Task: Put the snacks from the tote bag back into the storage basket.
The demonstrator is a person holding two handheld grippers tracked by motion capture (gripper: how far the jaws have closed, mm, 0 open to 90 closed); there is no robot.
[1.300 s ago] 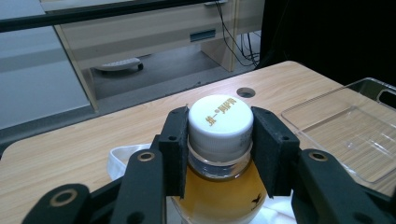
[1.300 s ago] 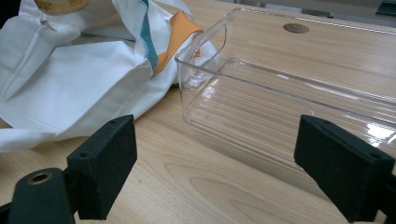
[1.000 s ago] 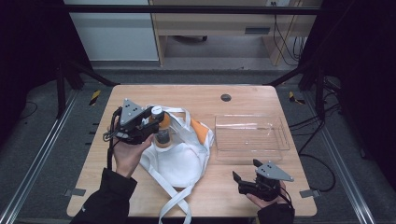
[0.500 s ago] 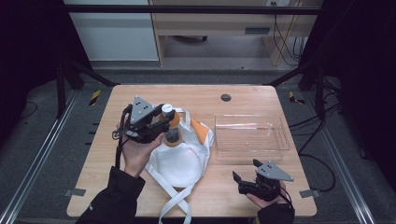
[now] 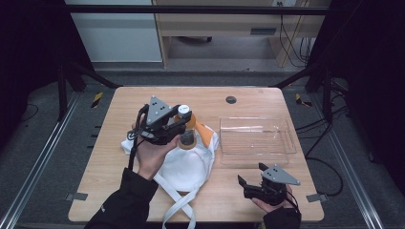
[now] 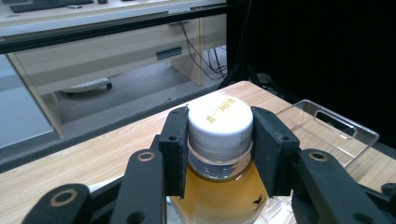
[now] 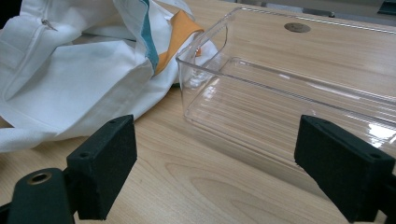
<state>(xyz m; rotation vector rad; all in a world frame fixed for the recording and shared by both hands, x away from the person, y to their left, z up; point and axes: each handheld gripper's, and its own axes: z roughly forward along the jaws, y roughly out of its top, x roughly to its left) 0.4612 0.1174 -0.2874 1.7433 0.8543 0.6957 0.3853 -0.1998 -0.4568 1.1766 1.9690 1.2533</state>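
A bottle [image 6: 219, 154] of amber drink with a white cap [image 6: 220, 122] sits between the jaws of the left hand-held gripper [image 5: 184, 125]. The two black pads [image 6: 176, 149] press on the cap and neck from either side, so the jaws stand about half closed, clamped on the bottle. In the high view the bottle hangs upright in that grip, above the open mouth of a white cloth bag [image 5: 184, 164] with an orange lining, which lies on the tabletop [image 5: 224, 200] directly below the left hand-held gripper. A clear plastic tray [image 5: 255, 140] rests just beyond the bag, to the far side from that gripper. The right hand-held gripper [image 5: 250, 183] rests low near the front edge of the tabletop, jaws spread wide with nothing between them, facing the near corner of the tray [image 7: 280, 126] and the bag [image 7: 70, 88].
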